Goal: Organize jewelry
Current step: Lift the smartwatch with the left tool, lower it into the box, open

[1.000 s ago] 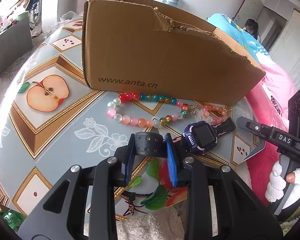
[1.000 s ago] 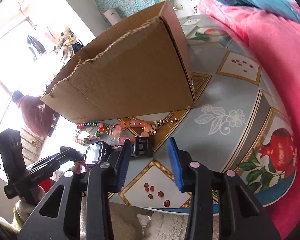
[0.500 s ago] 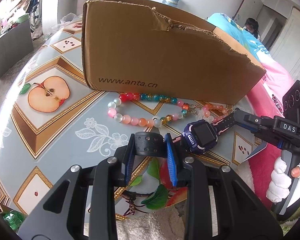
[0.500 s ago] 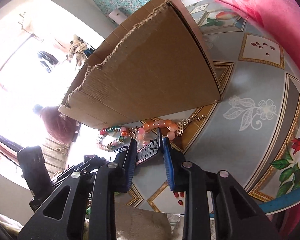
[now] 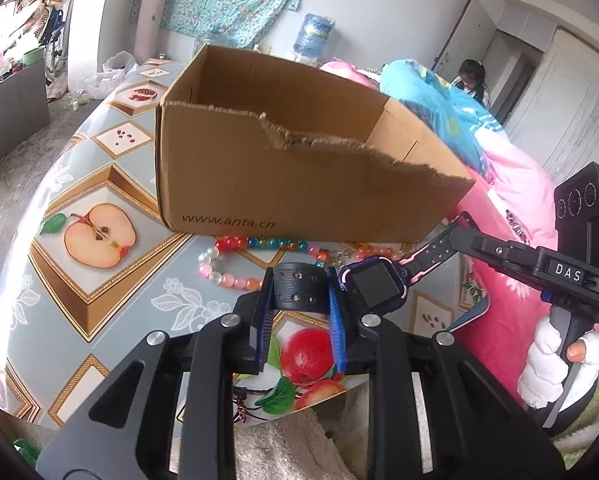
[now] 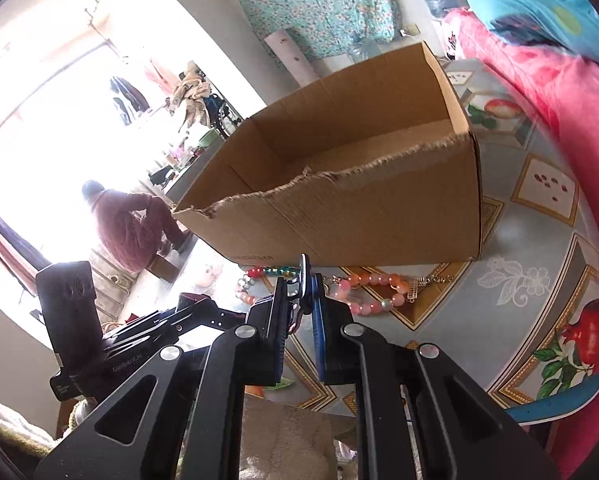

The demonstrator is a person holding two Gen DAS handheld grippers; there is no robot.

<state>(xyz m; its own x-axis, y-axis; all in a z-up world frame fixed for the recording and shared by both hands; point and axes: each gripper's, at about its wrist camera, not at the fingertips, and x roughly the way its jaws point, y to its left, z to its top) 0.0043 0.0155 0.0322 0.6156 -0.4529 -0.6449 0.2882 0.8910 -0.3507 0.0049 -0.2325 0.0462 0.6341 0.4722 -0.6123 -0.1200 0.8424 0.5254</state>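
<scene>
Two-handed hold on the watch (image 5: 373, 286) now. Left gripper (image 5: 299, 286), bottom centre of its own view, pressed onto the looped black strap end. Right gripper (image 5: 455, 234), reaching in from the right edge of that view, clamped on the other strap end; in its own view (image 6: 302, 296), blue pads drawn close with only the thin strap (image 6: 301, 276) edge-on between them.

Changed within the last second: had the right gripper spread and short of the strap, then closing on it half a second ago. Lay flat on the table (image 5: 99, 292) then; now seems lifted clear and strung between the two grippers at centre frame, just in front of the cardboard box (image 5: 299, 184). Raised both cameras too: saw only the box's outer wall before, now looks over the torn near rim to the inner walls, with nothing visible inside so far.

Means, most likely, pick-up done and transfer under way. Next calls for carrying the watch up over that ragged rim and letting go with both together, so neither end snags.

Left behind: bead bracelets (image 5: 235, 264), centre of frame, on the table against the box's near wall (image 6: 363, 288), probably next in line.
</scene>
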